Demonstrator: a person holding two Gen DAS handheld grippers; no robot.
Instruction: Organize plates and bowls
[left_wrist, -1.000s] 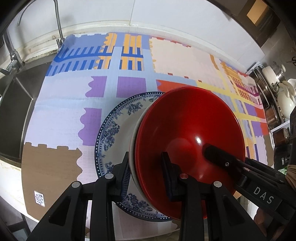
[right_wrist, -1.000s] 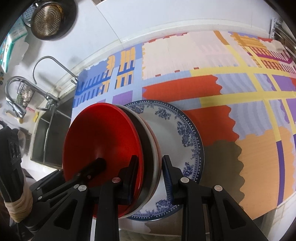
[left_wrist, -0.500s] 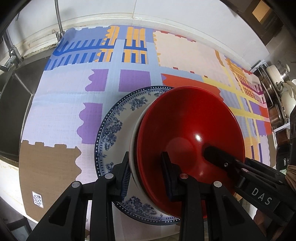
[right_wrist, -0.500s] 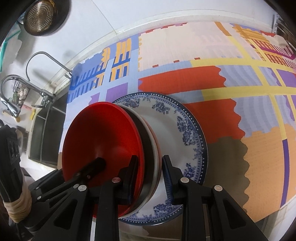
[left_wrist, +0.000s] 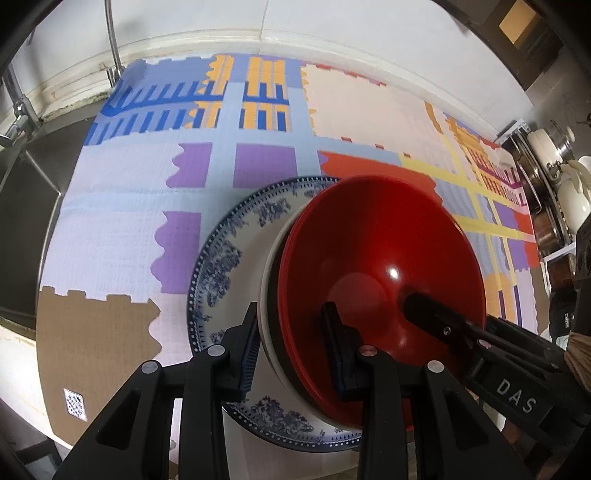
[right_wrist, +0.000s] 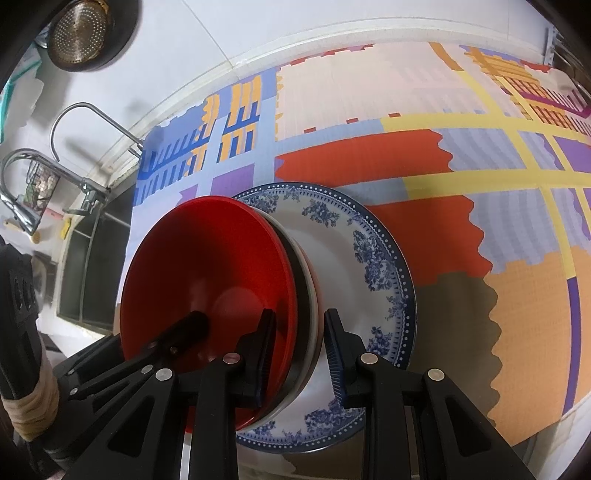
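Observation:
A stack of bowls, a red bowl (left_wrist: 369, 258) (right_wrist: 207, 266) nested in a dark one and a white bowl (left_wrist: 267, 295) (right_wrist: 314, 295), sits over a blue-and-white plate (left_wrist: 221, 258) (right_wrist: 369, 251) on a patterned mat. My left gripper (left_wrist: 290, 306) straddles the stack's rim on one side, one pad outside the white bowl and one inside the red. Its jaws are opening, with the rim still between them. My right gripper (right_wrist: 299, 314) is shut on the opposite rim in the same way. Each wrist view shows the other gripper's finger inside the red bowl.
The colourful mat (left_wrist: 110, 221) covers the counter. A steel sink (left_wrist: 22, 221) with a faucet (right_wrist: 74, 177) lies to the left. Pots on a rack (left_wrist: 554, 147) stand at the right. A strainer (right_wrist: 81, 29) hangs on the wall. The counter's front edge is close below the plate.
Mat and plate have slid slightly in both views. Both grippers keep the same hold on the bowl stack's rim over the plate.

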